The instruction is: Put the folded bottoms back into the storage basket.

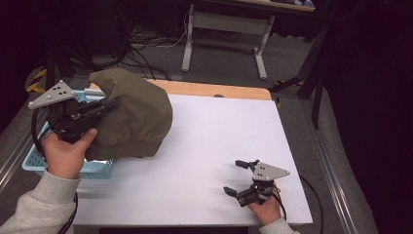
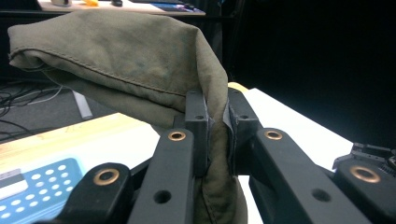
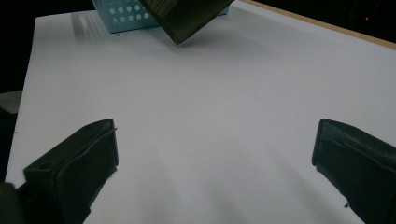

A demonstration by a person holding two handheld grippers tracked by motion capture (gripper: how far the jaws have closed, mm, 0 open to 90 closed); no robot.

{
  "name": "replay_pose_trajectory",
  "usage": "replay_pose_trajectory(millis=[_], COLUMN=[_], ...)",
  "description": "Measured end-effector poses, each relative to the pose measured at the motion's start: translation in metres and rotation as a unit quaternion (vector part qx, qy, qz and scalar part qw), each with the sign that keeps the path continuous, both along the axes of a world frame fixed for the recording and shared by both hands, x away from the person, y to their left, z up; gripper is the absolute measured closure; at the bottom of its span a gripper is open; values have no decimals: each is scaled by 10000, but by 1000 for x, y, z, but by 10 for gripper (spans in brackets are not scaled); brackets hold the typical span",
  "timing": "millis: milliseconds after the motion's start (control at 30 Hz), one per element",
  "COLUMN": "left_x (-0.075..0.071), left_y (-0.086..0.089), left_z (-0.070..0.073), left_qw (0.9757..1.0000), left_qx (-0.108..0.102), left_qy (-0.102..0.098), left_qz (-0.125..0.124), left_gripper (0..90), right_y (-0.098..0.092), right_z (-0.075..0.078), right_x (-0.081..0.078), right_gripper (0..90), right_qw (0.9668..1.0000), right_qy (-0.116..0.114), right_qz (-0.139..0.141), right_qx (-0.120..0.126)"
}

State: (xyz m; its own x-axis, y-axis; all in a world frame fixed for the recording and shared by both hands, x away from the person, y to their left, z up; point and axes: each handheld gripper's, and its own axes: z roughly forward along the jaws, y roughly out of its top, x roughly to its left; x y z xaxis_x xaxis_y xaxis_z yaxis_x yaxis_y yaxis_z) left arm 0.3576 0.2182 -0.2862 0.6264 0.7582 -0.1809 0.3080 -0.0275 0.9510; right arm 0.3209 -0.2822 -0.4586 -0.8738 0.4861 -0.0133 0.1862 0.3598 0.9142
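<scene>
— What was the left hand-held gripper point(image 1: 109, 104) doing?

— Its jaws were clamped on a fold of the olive cloth point(image 1: 131, 114). In the left gripper view the fabric point(image 2: 140, 60) was pinched tight between the two pads and rose above them, draping off to that gripper's left, with a tail hanging down between the jaws.

— And where was the cloth, relative to that gripper?

— Right at its tips and ahead of it, held up off the desk point(image 1: 219, 141). It hung in a bunched mound, its lower hem just above the white surface. Below the gripper and the person's left hand point(image 1: 65, 153) sat a blue basket point(image 1: 36, 161), perforated, at the desk's edge; the cloth covered part of it.

— The right hand-held gripper point(image 1: 237, 177)?

— Spread wide and holding nothing. It rested low at the near side of the desk, well apart from the left one. In the right gripper view its two jaws stood far apart with bare white desk point(image 3: 210, 116) between them.

— Could it see the cloth?

— Yes, far ahead of its jaws: a corner of the cloth point(image 3: 184, 18) hung down, with the basket point(image 3: 119, 16) just behind it
</scene>
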Motion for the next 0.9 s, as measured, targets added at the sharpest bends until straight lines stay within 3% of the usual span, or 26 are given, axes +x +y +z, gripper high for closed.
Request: replay_pose_trajectory(millis=[900], left_x=[-14], left_y=[39], left_z=[5], left_qw=[9995], left_qx=[0], left_qy=[65], left_qz=[299], left_gripper=[820], right_y=[0], right_z=[0], right_x=[0], right_gripper=[9], right_qw=[10000], right_qy=[-3], right_qz=[-17], right_qx=[-17])
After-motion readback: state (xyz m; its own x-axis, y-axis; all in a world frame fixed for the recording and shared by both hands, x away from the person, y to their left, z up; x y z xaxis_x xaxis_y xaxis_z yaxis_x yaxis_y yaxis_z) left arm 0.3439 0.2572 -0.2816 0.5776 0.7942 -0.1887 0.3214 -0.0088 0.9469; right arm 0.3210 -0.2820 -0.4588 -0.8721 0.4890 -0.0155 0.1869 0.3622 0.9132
